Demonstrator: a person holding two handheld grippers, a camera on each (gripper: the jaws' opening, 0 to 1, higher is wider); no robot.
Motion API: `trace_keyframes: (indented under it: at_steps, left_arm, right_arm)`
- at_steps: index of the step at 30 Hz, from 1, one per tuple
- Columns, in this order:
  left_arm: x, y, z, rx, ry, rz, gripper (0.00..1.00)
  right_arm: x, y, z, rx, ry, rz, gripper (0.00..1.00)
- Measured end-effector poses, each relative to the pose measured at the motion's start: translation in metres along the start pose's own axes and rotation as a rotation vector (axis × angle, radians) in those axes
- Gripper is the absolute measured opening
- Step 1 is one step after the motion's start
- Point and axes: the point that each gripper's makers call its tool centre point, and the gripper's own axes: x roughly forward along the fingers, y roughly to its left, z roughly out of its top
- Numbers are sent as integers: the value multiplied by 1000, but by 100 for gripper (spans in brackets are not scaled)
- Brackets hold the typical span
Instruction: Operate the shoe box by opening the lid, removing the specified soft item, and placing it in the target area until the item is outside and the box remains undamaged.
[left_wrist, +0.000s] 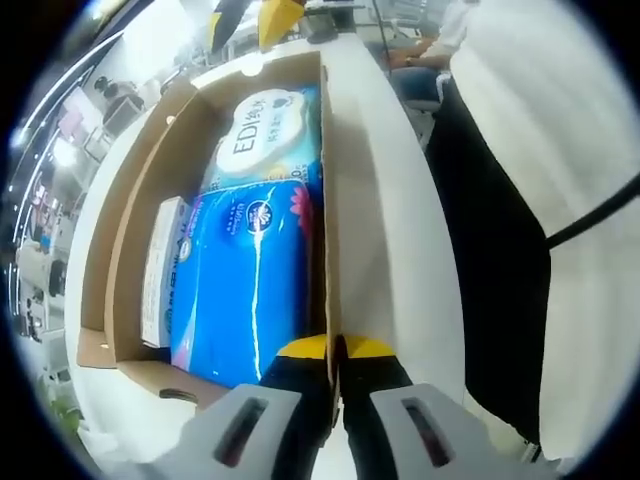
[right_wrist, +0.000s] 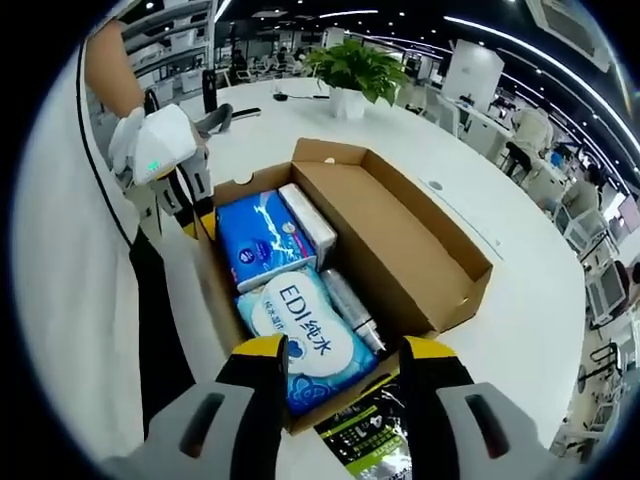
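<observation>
The brown cardboard shoe box (right_wrist: 400, 215) lies open on a white table, its lid folded out to the far side (right_wrist: 440, 250). Inside are a blue tissue pack (right_wrist: 258, 238), a soft white-and-blue "EDI" pack (right_wrist: 305, 340), a small white carton (right_wrist: 310, 222) and a silvery tube (right_wrist: 350, 300). My left gripper (left_wrist: 336, 350) is shut on the box's near wall (left_wrist: 330, 220); it shows in the right gripper view as well, as the left gripper (right_wrist: 195, 215) at the box's corner. My right gripper (right_wrist: 347, 355) hangs open just above the EDI pack (left_wrist: 265, 120), touching nothing.
A green-and-black packet (right_wrist: 365, 435) pokes out under the box's near end. A potted plant (right_wrist: 352, 70) stands at the far side of the round table (right_wrist: 520, 300). The person's white top and dark trousers (left_wrist: 500, 250) press close along the box's side.
</observation>
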Motion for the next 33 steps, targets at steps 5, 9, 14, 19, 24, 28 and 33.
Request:
trace_keyframes:
  at_steps: [5,9,14,19,24,28,33]
  left_arm:
    - [1,1,-1,-5,8,18,2]
    - [0,1,0,-25,-9,31,2]
    - [0,3,0,-16,-5,22,2]
    - [0,3,0,-16,-6,26,2]
    - [0,2,-1,-15,-9,23,2]
    - [0,2,-1,-9,-12,37,2]
    - [0,1,-1,4,-17,51,3]
  right_arm:
    - [8,0,0,-26,16,39,46]
    - [14,6,3,-13,24,101,50]
    - [24,12,-1,-70,77,142,54]
    - [32,22,3,-99,87,187,55]
    - [37,27,-3,-129,129,212,52]
    - [36,27,-6,-144,137,217,53]
    - [35,29,-6,-135,128,242,55]
